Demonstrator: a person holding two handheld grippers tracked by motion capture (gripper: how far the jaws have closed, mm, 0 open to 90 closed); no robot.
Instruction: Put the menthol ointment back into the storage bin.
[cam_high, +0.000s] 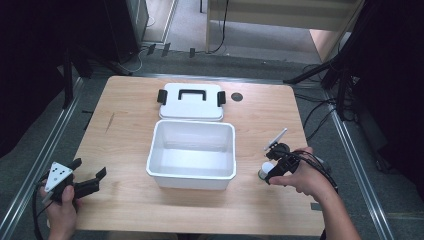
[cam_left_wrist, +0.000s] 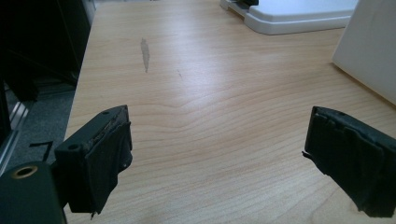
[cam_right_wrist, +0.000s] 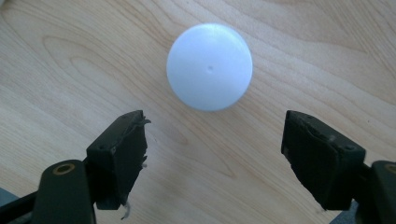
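Note:
A small round white-topped object (cam_high: 265, 169) stands on the wooden table to the right of an open white bin (cam_high: 192, 174). My right gripper (cam_high: 274, 173) hovers over it, pointing down. In the right gripper view the white dome (cam_right_wrist: 209, 66) lies just beyond the gripper (cam_right_wrist: 215, 123), whose jaws stand wide apart and touch nothing. My left gripper (cam_high: 90, 169) rests at the table's near left corner, held by a hand. Its jaws are open over bare wood in the left gripper view (cam_left_wrist: 219, 121).
The bin's white lid (cam_high: 190, 101), with a black handle and black latches, lies flat behind the bin. A dark round hole (cam_high: 237, 96) sits in the table at the back right. A dark scuff (cam_left_wrist: 145, 53) marks the wood on the left. The bin's wall (cam_left_wrist: 369, 51) rises to the left gripper's right.

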